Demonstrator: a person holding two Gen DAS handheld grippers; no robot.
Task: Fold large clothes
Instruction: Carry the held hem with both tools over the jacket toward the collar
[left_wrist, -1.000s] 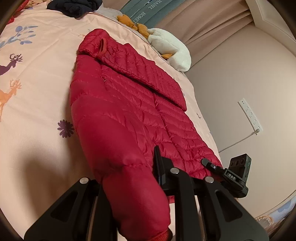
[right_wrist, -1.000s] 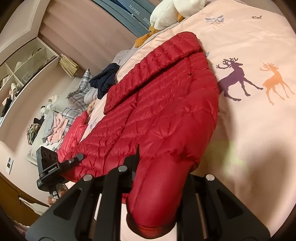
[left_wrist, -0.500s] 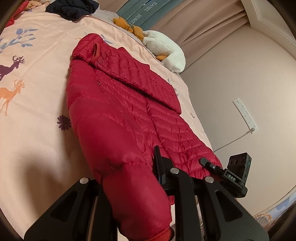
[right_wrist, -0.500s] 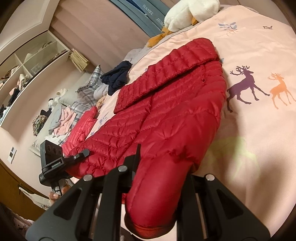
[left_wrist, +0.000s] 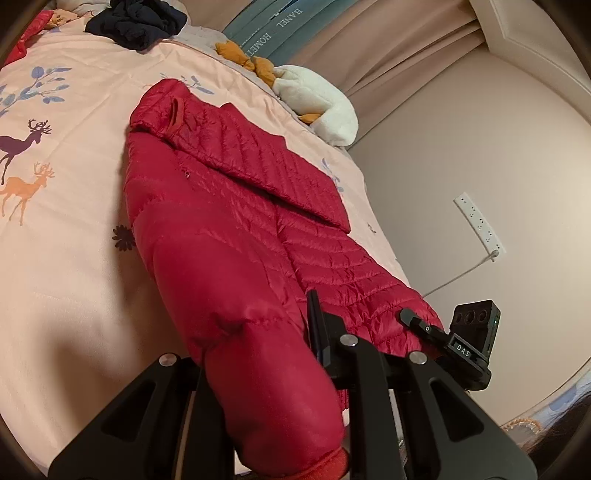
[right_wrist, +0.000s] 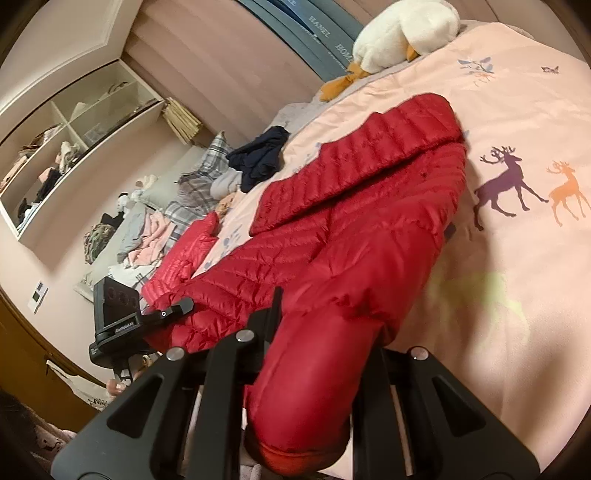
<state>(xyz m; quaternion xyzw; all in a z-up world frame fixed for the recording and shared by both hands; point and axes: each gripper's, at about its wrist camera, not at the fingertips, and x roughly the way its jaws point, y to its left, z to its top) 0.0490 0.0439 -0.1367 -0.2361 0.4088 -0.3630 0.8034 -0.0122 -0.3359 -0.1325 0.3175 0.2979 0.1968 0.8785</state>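
A pink bedspread (left_wrist: 74, 258) printed with deer covers the bed. A red quilted jacket (left_wrist: 229, 206) lies lengthwise along it, collar far, one sleeve folded across its body. The left gripper (left_wrist: 266, 373) is clenched on the jacket's near end; the right gripper (right_wrist: 314, 373) is likewise clenched on bunched red fabric. A white plush toy (right_wrist: 402, 33) sits far off, near dark clothes (left_wrist: 136, 22).

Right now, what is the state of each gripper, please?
Left gripper: closed, holding the end of the red jacket.
Right gripper: closed, holding the same jacket beside it.
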